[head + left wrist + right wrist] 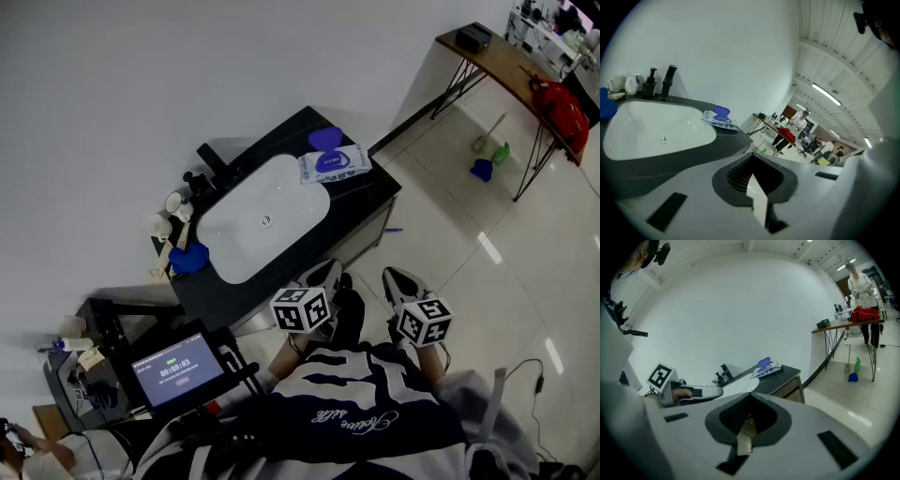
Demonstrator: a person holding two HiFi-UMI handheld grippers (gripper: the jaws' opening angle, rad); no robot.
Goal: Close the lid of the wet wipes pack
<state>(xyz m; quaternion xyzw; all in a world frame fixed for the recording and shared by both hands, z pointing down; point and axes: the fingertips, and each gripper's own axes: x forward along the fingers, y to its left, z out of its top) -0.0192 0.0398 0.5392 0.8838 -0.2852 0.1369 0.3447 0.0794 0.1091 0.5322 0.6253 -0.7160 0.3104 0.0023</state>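
The wet wipes pack (335, 162) lies on the dark counter (366, 192) at the basin's far right, its blue lid (323, 139) standing open. The left gripper view shows the pack (721, 120) and lid (722, 111) past the basin; in the right gripper view the pack (769, 370) and raised lid (764, 363) are far ahead. My left gripper (323, 274) and right gripper (398, 281) are held low near the person's body, well short of the counter. Both have their jaws together with nothing between them, left gripper (753, 177) and right gripper (748, 422).
A white basin (262, 220) fills the counter, with a black faucet (211, 164), cups (173, 202) and a blue cloth (187, 258) at its left. A lit tablet (173, 367) stands at lower left. A wooden table (497, 56) with a red bag (562, 112) stands far right.
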